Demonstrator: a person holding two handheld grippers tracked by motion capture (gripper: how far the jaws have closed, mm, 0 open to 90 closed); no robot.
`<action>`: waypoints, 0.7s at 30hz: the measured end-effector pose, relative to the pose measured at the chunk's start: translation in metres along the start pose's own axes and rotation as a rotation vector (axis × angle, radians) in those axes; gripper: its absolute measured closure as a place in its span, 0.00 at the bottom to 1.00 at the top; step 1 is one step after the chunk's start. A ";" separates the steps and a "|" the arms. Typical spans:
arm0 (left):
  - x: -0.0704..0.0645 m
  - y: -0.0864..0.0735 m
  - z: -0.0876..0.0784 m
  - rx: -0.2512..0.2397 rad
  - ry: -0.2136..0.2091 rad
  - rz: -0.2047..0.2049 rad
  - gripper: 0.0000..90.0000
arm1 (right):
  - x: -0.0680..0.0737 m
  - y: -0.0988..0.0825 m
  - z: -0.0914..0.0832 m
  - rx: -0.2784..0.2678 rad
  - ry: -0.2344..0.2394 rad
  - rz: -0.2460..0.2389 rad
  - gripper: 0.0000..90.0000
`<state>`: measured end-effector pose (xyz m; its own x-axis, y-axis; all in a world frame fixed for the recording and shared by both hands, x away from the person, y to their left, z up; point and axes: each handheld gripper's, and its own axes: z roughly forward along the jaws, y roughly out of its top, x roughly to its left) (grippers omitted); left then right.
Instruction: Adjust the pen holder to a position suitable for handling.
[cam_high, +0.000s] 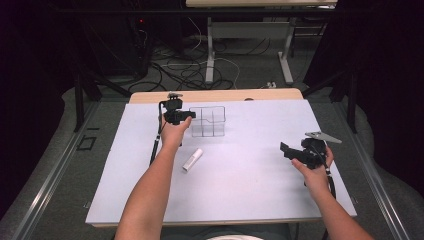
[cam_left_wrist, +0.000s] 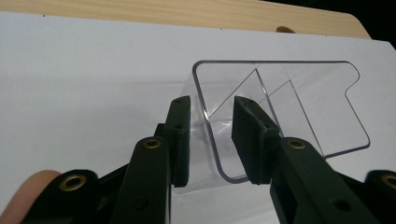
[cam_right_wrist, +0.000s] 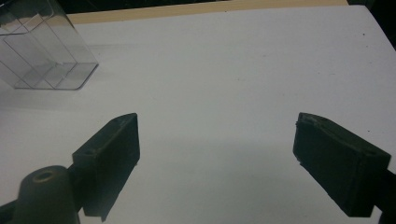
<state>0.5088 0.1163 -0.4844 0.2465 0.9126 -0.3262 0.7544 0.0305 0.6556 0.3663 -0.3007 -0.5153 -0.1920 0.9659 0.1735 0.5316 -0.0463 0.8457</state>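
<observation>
From the high view we see the left gripper (cam_high: 186, 116) at the near-left edge of a clear plastic organizer (cam_high: 208, 121), which stands on the white sheet (cam_high: 260, 165) toward the far side of the counter (cam_high: 215, 95). The left gripper view gives us what that view cannot: the two black jaws straddle the organizer's (cam_left_wrist: 280, 102) curved wall, one outside and one inside it. They stand narrow, yet a sliver of gap shows on each side of the wall, so we cannot tell whether they are pressing on it.

The right gripper (cam_high: 287, 150) hovers over the right part of the sheet, well apart from the organizer. In the right gripper view its jaws stand wide with nothing between them, and the organizer (cam_right_wrist: 46, 51) sits far off at the upper left, its inner dividers visible.

A small white tube (cam_high: 192, 159) lies on the sheet beside the left forearm.

The sheet covers most of a pale wooden counter. Beyond it we see grey floor, a tangle of cables (cam_high: 190, 70) and the white legs of another table (cam_high: 210, 50), with dark surroundings on both sides.
</observation>
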 end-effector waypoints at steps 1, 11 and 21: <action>0.000 -0.001 0.001 0.004 0.004 -0.005 0.77 | 0.000 0.000 0.000 0.000 0.000 0.000 0.16; 0.002 -0.003 0.001 -0.011 0.013 -0.027 0.86 | 0.000 -0.001 0.001 0.012 0.005 0.002 0.16; -0.001 -0.003 0.000 -0.028 0.039 -0.046 0.91 | 0.001 -0.001 0.001 0.017 0.007 0.006 0.16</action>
<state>0.5062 0.1150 -0.4856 0.1881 0.9250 -0.3300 0.7469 0.0835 0.6597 0.3667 -0.2991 -0.5164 -0.1945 0.9639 0.1817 0.5466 -0.0473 0.8360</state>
